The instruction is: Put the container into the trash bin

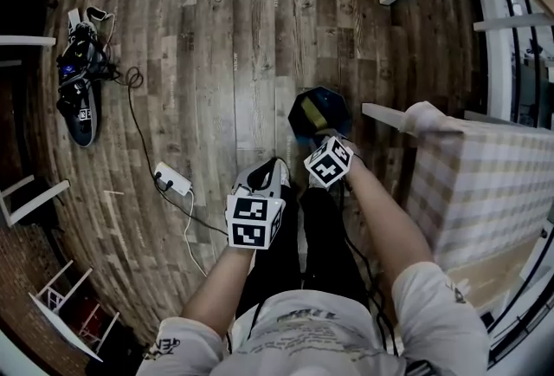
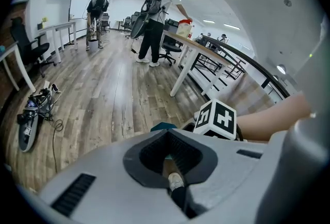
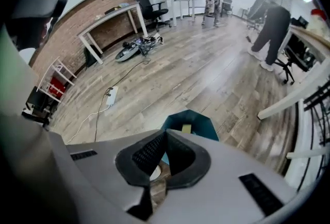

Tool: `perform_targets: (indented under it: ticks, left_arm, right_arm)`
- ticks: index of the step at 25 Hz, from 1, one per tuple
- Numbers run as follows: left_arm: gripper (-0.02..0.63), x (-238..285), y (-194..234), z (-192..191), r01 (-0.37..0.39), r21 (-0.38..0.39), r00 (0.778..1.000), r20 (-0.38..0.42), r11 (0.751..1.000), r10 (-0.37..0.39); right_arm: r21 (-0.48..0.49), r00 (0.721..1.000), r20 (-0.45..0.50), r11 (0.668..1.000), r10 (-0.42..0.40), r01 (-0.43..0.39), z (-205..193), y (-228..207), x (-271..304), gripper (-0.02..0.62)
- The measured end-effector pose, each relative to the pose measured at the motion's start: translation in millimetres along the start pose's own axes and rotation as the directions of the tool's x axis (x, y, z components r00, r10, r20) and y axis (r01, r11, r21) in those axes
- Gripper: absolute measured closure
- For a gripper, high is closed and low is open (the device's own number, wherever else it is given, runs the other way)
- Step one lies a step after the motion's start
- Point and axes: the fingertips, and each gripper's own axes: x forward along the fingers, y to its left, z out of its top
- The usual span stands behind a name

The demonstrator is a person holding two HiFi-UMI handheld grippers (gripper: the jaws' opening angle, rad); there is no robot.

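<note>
We stand on a wooden floor [image 1: 225,36] with both tools held low in front of us. The left gripper [image 2: 166,133] has its jaws pressed together with nothing between them. Through the hollow behind the tips we see only our own shoe [image 2: 175,180]. The right gripper [image 3: 165,133] is closed up tight on nothing as well, and its tips meet just short of the trash bin [image 3: 206,126]. The bin is a dark teal, angular tub. It stands on the floor just beyond the right gripper and near the corner of a table with a checked cloth [image 1: 485,192]. The container [image 3: 186,128] lies inside the bin, a small pale yellow thing, and we cannot make out more of its shape. In the head view the right gripper's marker cube [image 1: 329,162] sits at the bin's near edge. The left gripper is just beside it, a little nearer to us and not touching it. On the floor to our left lies a white power strip [image 1: 173,179], and its cable [image 1: 138,119] runs off towards a heap of dark gear [image 1: 80,80] well apart from the bin. Farther down the room, the left gripper view shows a person [image 2: 154,21] standing at a long white-legged table [image 2: 191,47] and a second person [image 2: 95,11] bent over near the back wall.
</note>
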Motion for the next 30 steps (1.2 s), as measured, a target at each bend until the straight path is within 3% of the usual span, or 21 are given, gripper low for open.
perform_targets:
  ticks: [7,12,14,17,21,27,30]
  left_arm:
    - [0.601,-14,-11,29,0.005,0.019,0.998,0.056,1.0,-0.006]
    - [0.601,-46,-29,55,0.023,0.042,0.995,0.098,0.999,-0.027]
    - [0.601,-64,-39,63,0.025,0.038,0.993,0.111,0.999,-0.029]
    - [0.601,-90,-57,85,0.033,0.045,0.988,0.146,0.998,-0.04]
    - [0.601,-117,-83,121,0.041,0.09,0.977,0.206,0.995,-0.059]
    - [0.601,-172,-112,168,0.015,0.149,0.956,0.286,0.989,-0.058]
    - [0.601,-198,-125,191,0.008,0.175,0.939,0.337,0.985,-0.067]
  right_arm:
    - [0.199,0.985,0.126,0.975,-0.121,0.095,10,-9,-59,0.592]
    - [0.283,0.947,0.233,0.947,-0.22,0.15,32,-6,-139,0.593]
    - [0.326,0.923,0.279,0.93,-0.267,0.17,40,-3,-180,0.594]
    - [0.442,0.883,0.319,0.878,-0.345,0.183,50,-4,-239,0.594]
    - [0.537,0.813,0.385,0.823,-0.437,0.188,66,-9,-305,0.594]
    - [0.538,0.72,0.5,0.824,-0.481,0.177,92,10,-394,0.594]
    - [0.551,0.645,0.553,0.812,-0.527,0.191,108,8,-441,0.594]
